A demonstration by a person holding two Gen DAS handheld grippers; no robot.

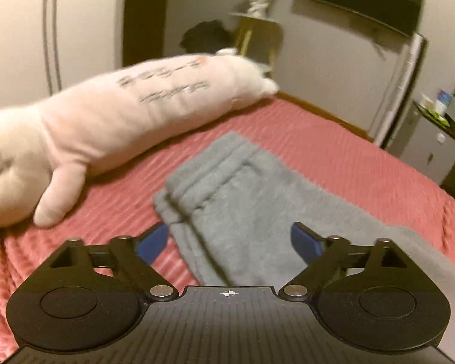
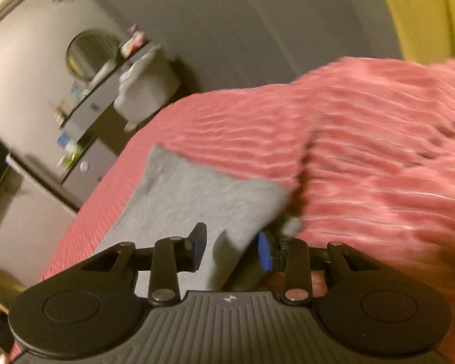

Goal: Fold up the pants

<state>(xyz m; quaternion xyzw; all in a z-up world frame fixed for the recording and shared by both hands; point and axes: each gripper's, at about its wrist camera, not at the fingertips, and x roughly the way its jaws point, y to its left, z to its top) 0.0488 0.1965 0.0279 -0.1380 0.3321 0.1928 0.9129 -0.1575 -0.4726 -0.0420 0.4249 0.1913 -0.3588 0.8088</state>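
Pants [image 1: 227,200] lie mid-bed [image 1: 348,157], waistband near plush pillow [image 1: 106,115]. Left gripper [image 1: 229,242] wide open, empty; right gripper [image 2: 232,250] part-open around leg hem, pads apparently not pressing. Risk: loose hem slips out, fold skews.

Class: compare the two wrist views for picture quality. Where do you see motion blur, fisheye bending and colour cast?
Left wrist view: warm dim light, dark rounded corners; the plush pillow and wall lines bow and smear, while the grey pants are soft. Right wrist view: heavier streaking across the pink bedspread, tilted horizon, blurred dresser; the right gripper stays sharp.
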